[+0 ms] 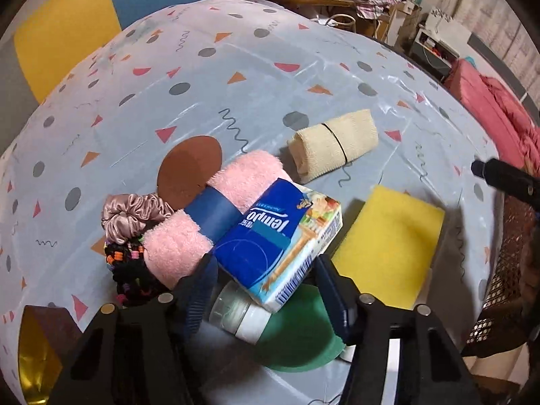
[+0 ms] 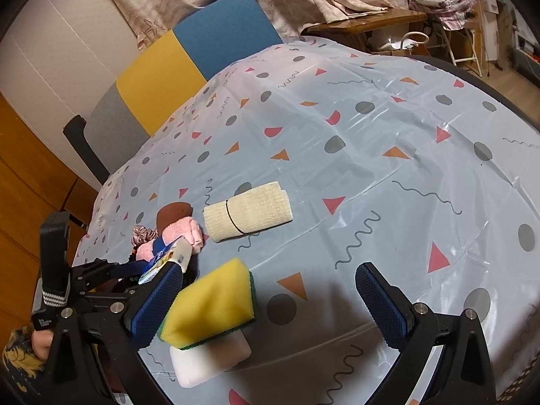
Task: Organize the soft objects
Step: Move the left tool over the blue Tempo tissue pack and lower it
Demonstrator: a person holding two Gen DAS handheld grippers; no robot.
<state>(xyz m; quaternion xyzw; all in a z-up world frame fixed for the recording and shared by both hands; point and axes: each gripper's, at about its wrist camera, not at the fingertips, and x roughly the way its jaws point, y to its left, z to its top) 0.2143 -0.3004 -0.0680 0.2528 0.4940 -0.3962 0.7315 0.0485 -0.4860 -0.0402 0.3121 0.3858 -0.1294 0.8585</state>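
A blue Tempo tissue pack (image 1: 276,243) lies tilted between the fingers of my left gripper (image 1: 265,265), whose pads press on its two sides. The pack overlaps a pink rolled towel (image 1: 202,216) with a blue band and a white jar (image 1: 239,314). A pink satin scrunchie (image 1: 131,216) and dark hair ties (image 1: 131,270) sit to the left of the towel. A beige rolled cloth (image 2: 248,211) with a black band lies farther back. My right gripper (image 2: 270,303) stands open over a yellow sponge (image 2: 209,303), which rests near its left finger on a white block (image 2: 209,361).
A brown round mat (image 1: 189,168) lies behind the towel and a green round mat (image 1: 303,337) under the jar. The patterned tablecloth (image 2: 371,155) covers the table. A blue and yellow chair (image 2: 189,64) stands at the far edge. A red blanket (image 1: 489,108) lies at the right.
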